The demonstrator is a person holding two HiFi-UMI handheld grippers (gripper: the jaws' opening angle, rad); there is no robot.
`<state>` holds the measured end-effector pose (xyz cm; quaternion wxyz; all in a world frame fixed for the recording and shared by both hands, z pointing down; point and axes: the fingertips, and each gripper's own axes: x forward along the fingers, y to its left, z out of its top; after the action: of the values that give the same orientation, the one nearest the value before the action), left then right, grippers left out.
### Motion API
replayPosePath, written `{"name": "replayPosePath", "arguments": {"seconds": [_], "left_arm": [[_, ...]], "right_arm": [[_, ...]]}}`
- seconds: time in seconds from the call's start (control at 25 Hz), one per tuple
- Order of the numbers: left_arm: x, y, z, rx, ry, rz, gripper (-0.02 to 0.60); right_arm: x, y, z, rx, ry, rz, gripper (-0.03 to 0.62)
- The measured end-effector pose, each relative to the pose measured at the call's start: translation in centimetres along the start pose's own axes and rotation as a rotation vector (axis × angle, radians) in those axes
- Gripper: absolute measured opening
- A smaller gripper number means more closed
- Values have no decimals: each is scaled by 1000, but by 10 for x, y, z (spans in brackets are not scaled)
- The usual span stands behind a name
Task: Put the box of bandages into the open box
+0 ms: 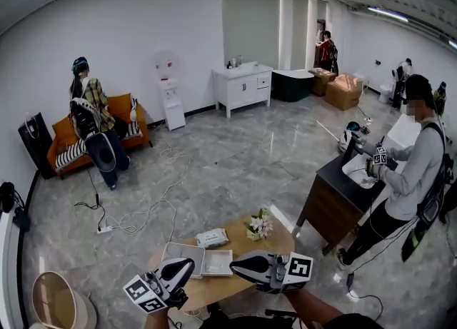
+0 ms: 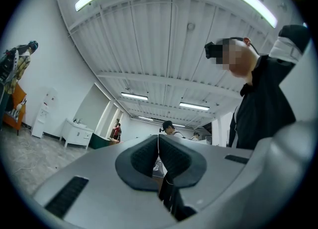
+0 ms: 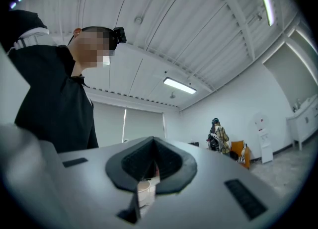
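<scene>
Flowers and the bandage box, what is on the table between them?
Nothing. The head view shows only bare wooden table between the flowers and the bandage box.

Mock-home studio hall: orange sofa [image 1: 120, 105], white vanity cabinet [image 1: 243, 89], dark bathtub [image 1: 291, 85], marble-look floor [image 1: 243, 156].

Flower bunch [image 1: 260, 226] on wooden table [image 1: 235, 240]; orange sofa [image 1: 120, 106], white cabinet [image 1: 241, 86] beyond.
</scene>
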<state>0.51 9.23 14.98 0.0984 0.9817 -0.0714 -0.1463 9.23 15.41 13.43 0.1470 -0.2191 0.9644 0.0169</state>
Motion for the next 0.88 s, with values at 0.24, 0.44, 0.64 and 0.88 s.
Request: {"name": "replayPosePath", "arguments": {"seconds": [0.24,0.44,0.64,0.88], "left_arm": [[2,-83,-17,-73,4,1,18],[-6,-124,-17,-87,40,-12,18],[-14,-157,-17,-54,50,-71,18],[-51,-192,-16,-69,81,-153,18]], "right_arm": [[-34,65,11,33,22,10,11],[-44,106,19,55,4,-2,11],[-43,143,15,36,17,-20,11],[-18,191,19,7,30,-117,11]]}}
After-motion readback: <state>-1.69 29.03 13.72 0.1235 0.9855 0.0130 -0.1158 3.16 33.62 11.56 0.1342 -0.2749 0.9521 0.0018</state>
